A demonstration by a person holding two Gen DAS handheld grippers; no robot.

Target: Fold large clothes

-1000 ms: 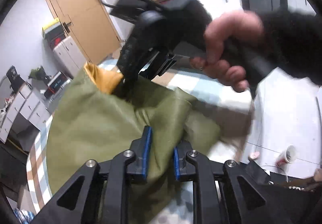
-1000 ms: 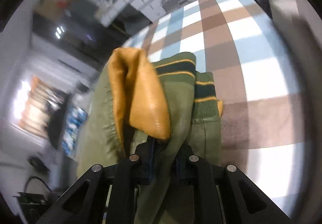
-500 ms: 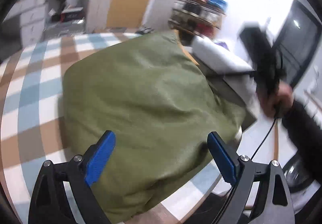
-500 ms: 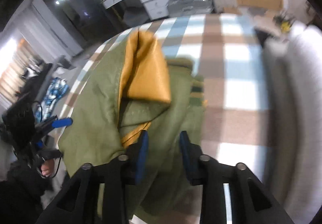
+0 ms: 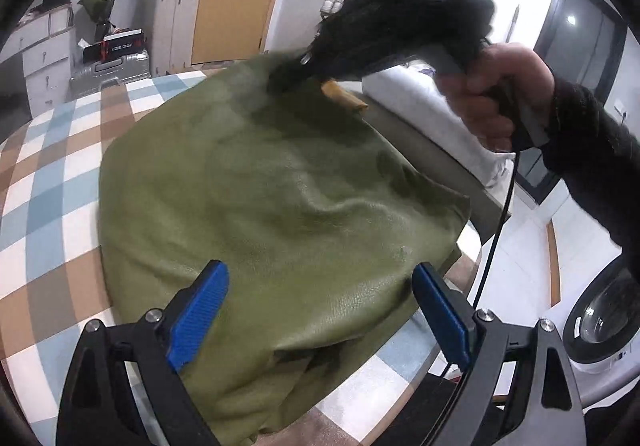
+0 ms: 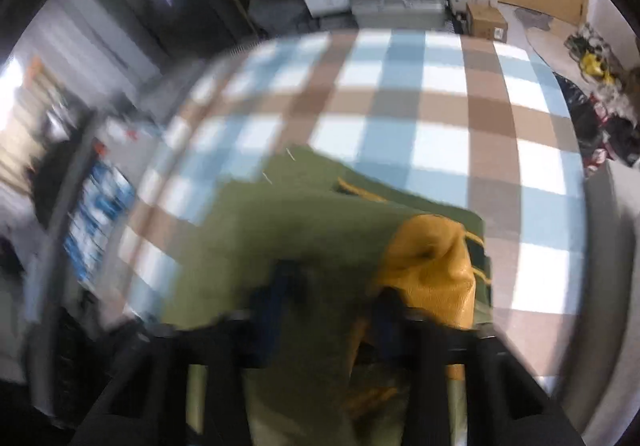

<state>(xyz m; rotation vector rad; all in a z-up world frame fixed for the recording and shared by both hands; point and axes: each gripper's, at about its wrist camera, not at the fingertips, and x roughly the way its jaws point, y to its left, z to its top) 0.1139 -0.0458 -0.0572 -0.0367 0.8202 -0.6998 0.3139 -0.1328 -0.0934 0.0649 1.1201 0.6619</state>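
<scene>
Checked cloth in brown, blue and white [image 5: 52, 181] covers the bed, and the olive-green leather jacket with mustard-yellow lining [image 5: 280, 197] lies heaped in a rough bundle across it, one edge close to the side of the bed. Left gripper [image 5: 320, 310] hovers over the near hem, blue pads spread wide, nothing between them, having just let go. Over at the far collar end, the right gripper [image 6: 332, 310] is down in the fabric; the wrist view is badly smeared, but its jaws have just been narrowing and green leather sits between them, so it looks like a pinch beside the yellow lining [image 6: 436, 266]. We're mid-fold, I'd say: the right takes a fresh hold. Next, the left needs an edge to match.
</scene>
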